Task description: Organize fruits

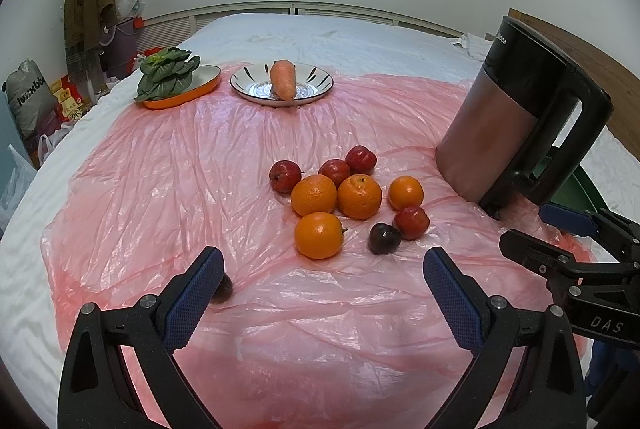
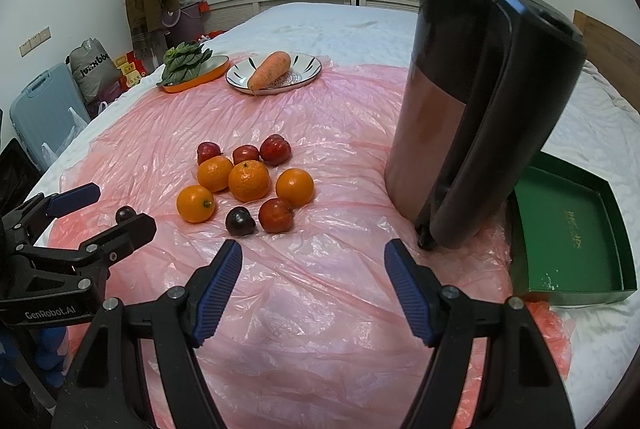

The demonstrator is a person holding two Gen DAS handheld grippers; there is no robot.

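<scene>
Hovering spread and empty, left tongs (image 1: pixel 323 271) and right tongs (image 2: pixel 313 261) face round oranges (image 1: pixel 359 196) on crinkled pink plastic sheet (image 1: pixel 160 169).

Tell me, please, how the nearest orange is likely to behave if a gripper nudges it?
The orange is round, so it will probably roll. It sits on a wrinkled plastic sheet that may slow it. The dark plum lies close, so it could get bumped.
</scene>
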